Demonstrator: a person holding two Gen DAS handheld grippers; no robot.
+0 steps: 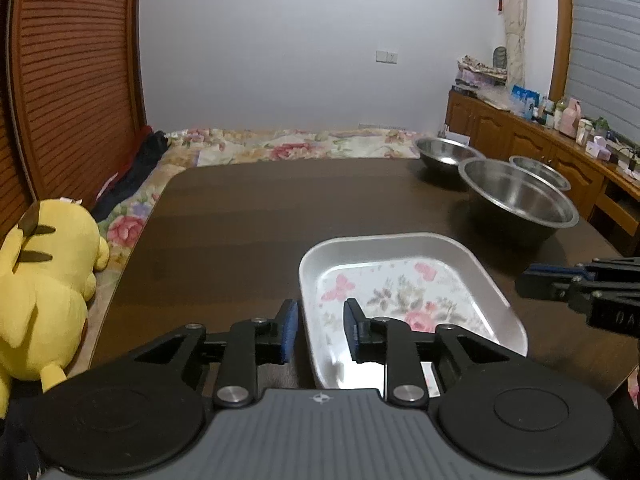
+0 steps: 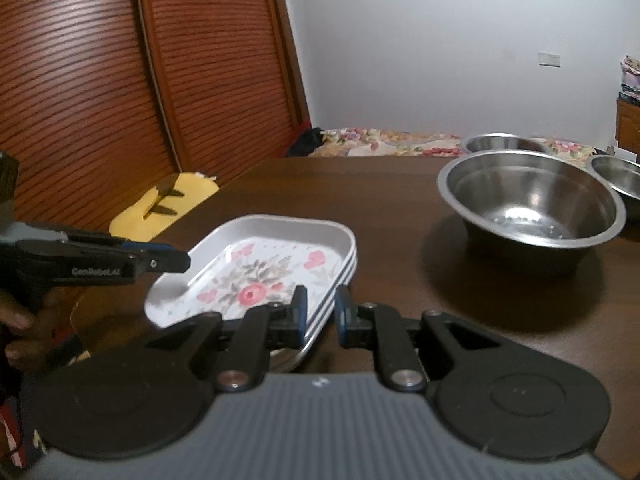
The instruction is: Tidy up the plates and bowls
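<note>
left gripper (image 1: 321, 330) parted astride plates (image 1: 404, 296) rim — right gripper (image 2: 321, 316) clamping it

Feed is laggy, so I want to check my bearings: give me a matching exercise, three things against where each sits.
Things:
1 floral trays
2 nearest steel bowl
3 yellow plush toy

Places:
A off the table, by the flowered bedding
B rim between the right claw's fingers
C on the table, in front of two other bowls

Pairs: 1-B; 2-C; 3-A
</note>
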